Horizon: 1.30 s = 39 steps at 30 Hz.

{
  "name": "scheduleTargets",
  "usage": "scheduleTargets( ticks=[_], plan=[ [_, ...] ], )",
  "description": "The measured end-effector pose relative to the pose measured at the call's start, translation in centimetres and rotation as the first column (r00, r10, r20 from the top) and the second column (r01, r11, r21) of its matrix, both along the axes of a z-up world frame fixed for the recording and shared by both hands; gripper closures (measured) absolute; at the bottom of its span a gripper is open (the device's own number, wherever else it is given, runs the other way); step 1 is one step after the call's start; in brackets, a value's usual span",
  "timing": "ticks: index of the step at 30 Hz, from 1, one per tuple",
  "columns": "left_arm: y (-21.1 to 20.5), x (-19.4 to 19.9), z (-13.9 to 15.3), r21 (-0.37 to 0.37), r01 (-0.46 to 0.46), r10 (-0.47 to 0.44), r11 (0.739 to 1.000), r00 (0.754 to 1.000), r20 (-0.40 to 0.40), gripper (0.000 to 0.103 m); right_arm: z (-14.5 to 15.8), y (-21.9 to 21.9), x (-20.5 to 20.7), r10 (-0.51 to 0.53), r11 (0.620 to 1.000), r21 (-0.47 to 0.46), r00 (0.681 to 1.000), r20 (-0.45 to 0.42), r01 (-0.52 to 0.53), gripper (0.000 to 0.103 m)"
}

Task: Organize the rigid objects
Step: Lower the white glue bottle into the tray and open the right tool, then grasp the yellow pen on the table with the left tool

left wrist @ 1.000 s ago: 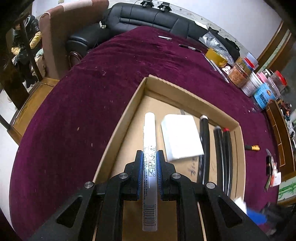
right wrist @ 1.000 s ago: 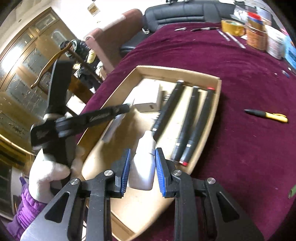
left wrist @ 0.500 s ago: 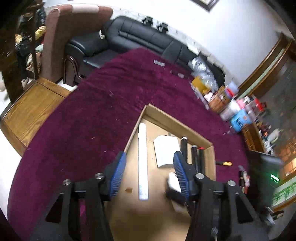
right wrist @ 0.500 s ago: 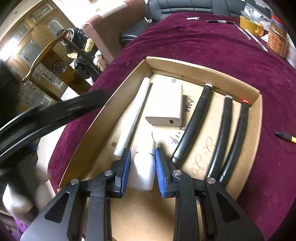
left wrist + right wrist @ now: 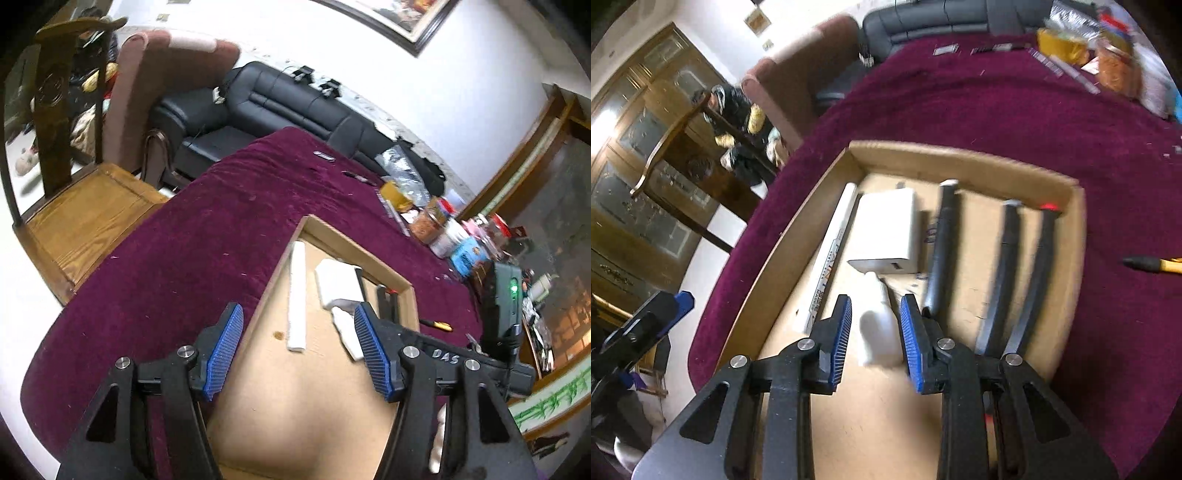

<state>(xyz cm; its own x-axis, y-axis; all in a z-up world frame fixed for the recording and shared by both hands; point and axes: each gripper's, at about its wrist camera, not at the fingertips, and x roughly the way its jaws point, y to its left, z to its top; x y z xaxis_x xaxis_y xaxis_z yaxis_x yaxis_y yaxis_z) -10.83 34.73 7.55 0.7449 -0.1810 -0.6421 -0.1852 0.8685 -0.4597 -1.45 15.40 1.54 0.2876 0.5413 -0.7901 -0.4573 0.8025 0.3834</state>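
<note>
My black claws have ribbed blue pads [image 5: 841, 339]. Brown cardboard tray [image 5: 964, 162] on maroon velvet bench [image 5: 1015, 110] holds white marker pen [image 5: 831, 254], white plastic bottle [image 5: 877, 328].

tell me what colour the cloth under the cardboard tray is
Dark magenta cloth, clearest in the right wrist view.

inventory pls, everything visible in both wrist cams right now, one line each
cardboard tray: 1, brown, on the tablecloth
white marker: 1, white, in tray along its left wall
charger block: 1, white, in tray beside the marker
black pens: 3, black, in tray, right part
small bottle: 1, white, between the right gripper's pads
yellow-black pen: 1, on cloth right of tray
tablecloth: 1, maroon
jars and packets: several, mixed, table's far edge
sofa: 1, black, beyond the table
left gripper: 1, black with blue pads, jaws opening, nothing between them
right gripper: 1, same colours, shut on the small bottle
</note>
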Motion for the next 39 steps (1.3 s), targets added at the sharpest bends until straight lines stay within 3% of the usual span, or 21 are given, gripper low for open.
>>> scheduleTargets(
  ticks=[6,9,12,15,20,21,26,30,35,38,39],
  plan=[
    [-3.8,-1.6,0.3,0.030,0.100,-0.101,0.995,0.994,0.035,0.044,2.2,-8.7,-0.6,-0.125,0.990,-0.050,0.986,0.108,0.131,0.073],
    [-6.0,-1.7,-0.2,0.014,0.151,-0.151,0.988,0.988,0.019,0.045,2.4,-14.3,2.0,-0.254,0.958,-0.108,0.959,0.123,0.267,0.064],
    [-7.9,-1.7,-0.6,0.005,0.190,-0.190,0.982,0.982,-0.002,0.044,1.5,-19.2,6.5,-0.362,0.908,-0.174,0.923,0.133,0.381,0.064],
    [-10.0,-1.9,-0.4,0.007,0.225,-0.225,0.974,0.974,-0.018,0.045,0.1,-21.3,10.1,-0.397,0.879,-0.227,0.907,0.138,0.420,0.064],
    [-12.8,-2.8,0.1,0.048,0.269,-0.268,0.962,0.963,-0.032,0.045,-1.8,-21.9,12.2,-0.386,0.895,-0.218,0.921,0.062,0.390,0.061],
    [-13.2,-2.9,0.2,0.050,0.275,-0.273,0.960,0.961,-0.035,0.045,-1.7,-21.6,11.9,-0.367,0.898,-0.227,0.927,0.082,0.376,0.062],
    [-15.0,-2.5,0.2,0.048,0.304,-0.301,0.952,0.952,-0.055,0.045,-1.2,-20.0,7.5,-0.175,0.970,-0.174,0.984,-0.015,0.170,0.062],
    [-17.1,-2.5,0.8,0.059,0.349,-0.346,0.935,0.937,-0.054,0.045,-1.2,-20.1,1.9,-0.018,0.994,-0.106,0.994,-0.109,0.006,0.062],
    [-20.1,-2.6,1.0,0.072,0.415,-0.410,0.907,0.909,-0.079,0.045,1.5,-26.0,-3.6,-0.112,0.991,-0.065,0.993,0.029,0.113,0.062],
    [-21.9,-2.2,0.5,0.045,0.452,-0.445,0.891,0.889,-0.106,0.045,3.8,-30.8,-6.1,-0.243,0.963,-0.070,0.952,0.185,0.259,0.062],
    [-22.5,-1.9,0.4,0.041,0.460,-0.453,0.887,0.884,-0.115,0.045,4.9,-32.8,-6.9,-0.309,0.942,-0.050,0.916,0.256,0.332,0.062]
  ],
)
